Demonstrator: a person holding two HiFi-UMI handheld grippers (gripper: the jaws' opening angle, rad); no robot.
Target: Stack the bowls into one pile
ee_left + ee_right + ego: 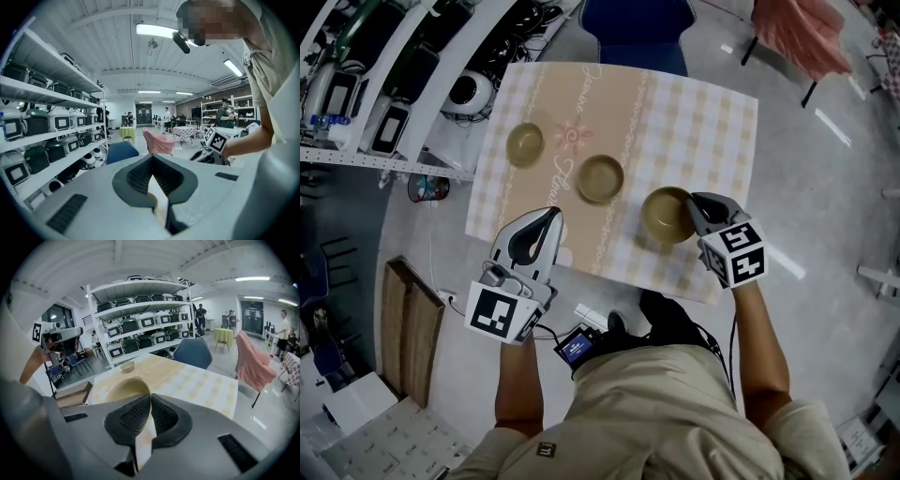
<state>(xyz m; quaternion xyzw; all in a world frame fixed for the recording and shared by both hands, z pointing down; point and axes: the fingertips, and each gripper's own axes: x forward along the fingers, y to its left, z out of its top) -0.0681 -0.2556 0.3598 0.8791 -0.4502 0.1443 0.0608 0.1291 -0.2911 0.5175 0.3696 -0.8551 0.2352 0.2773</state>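
Fingers [133,417] of the right gripper [694,202] pinch the rim of one bowl [661,217] tight. The thin wall sits right between the two pads. This bowl is over the right front part of the table [703,112], on the checked cloth.

A middle bowl [600,178] sits near it, not touching. A small bowl [525,143] sits farther away to the left, all by itself.

Fingers [136,180] of the left gripper [547,216] are pressed together at the tips, with nothing in them. It hangs over the front left edge of the table.

Past the far edge stands a blue chair [637,33] and, off to the left, shelves [384,56] full of machines.
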